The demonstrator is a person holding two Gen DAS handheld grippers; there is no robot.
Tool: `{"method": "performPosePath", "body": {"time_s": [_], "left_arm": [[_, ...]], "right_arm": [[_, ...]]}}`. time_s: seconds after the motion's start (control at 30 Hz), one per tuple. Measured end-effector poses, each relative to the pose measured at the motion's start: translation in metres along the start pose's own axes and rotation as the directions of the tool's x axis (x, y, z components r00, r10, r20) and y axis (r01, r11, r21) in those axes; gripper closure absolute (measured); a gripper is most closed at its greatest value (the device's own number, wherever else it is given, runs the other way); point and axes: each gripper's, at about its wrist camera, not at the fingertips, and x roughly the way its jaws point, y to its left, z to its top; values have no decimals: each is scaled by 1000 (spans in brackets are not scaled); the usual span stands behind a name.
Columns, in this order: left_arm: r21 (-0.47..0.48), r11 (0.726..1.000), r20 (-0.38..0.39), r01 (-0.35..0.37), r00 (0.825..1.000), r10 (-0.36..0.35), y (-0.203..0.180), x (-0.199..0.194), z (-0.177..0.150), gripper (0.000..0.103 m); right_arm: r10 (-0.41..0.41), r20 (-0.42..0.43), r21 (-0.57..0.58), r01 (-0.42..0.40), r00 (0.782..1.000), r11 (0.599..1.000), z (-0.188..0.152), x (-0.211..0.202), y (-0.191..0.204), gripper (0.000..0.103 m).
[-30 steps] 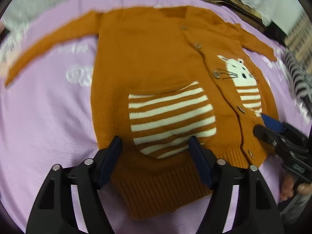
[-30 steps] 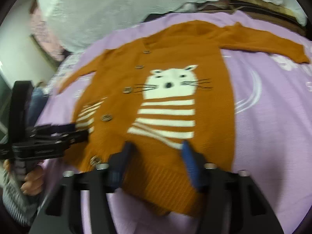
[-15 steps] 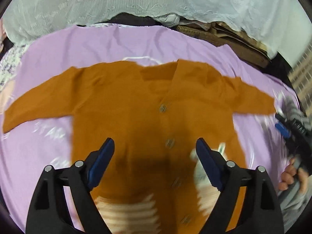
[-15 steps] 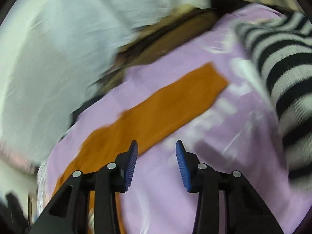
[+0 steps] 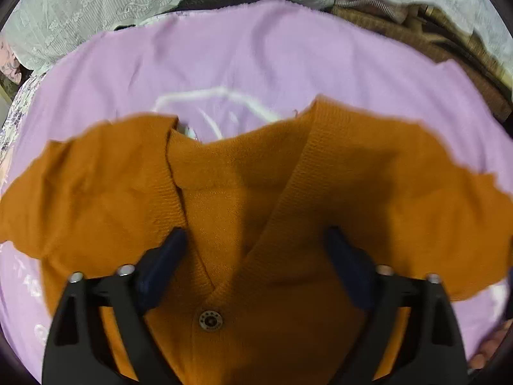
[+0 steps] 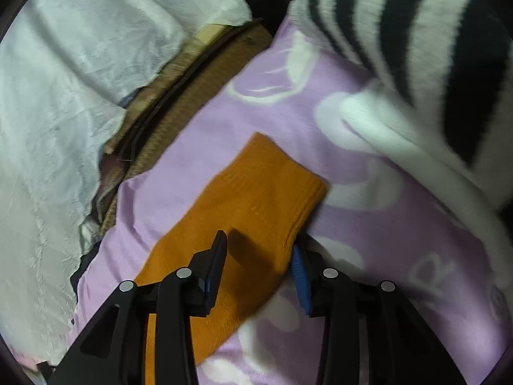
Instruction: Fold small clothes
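Over the cardigan (image 5: pixel 256 211), spread flat on the purple sheet (image 5: pixel 256 57), I judge the knit soft, light and floppy, best pinched at shoulder or cuff, so my left gripper (image 5: pixel 256 266), just opened wide, holds nothing, while my right gripper (image 6: pixel 259 269) has been narrowing around the sleeve (image 6: pixel 256 199), not yet clamped.

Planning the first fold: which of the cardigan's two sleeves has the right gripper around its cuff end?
The orange knitted cardigan's sleeve lying beside the black-and-white striped garment; the right gripper straddles it near the cuff. The left gripper hovers open over the neckline.
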Motion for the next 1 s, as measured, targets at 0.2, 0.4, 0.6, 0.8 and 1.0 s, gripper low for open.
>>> {"method": "performPosePath", "body": {"time_s": [0.2, 0.4, 0.6, 0.8, 1.0], "left_arm": [[-11, 998, 82, 59, 995, -58, 7, -21, -6, 5], [50, 994, 39, 96, 994, -98, -6, -15, -14, 4], [77, 996, 69, 42, 996, -48, -9, -20, -19, 4], [61, 995, 83, 73, 993, -78, 24, -48, -17, 4], [92, 995, 94, -45, 995, 36, 68, -52, -16, 4]], "right_arm": [[165, 108, -47, -161, 980, 986, 14, -27, 17, 98], [-20, 141, -105, 35, 990, 994, 9, -43, 14, 98], [-26, 40, -42, 28, 999, 999, 5, -18, -2, 98], [193, 70, -143, -182, 979, 973, 4, -47, 37, 98], [295, 12, -193, -287, 956, 938, 1, -56, 65, 98]]}}
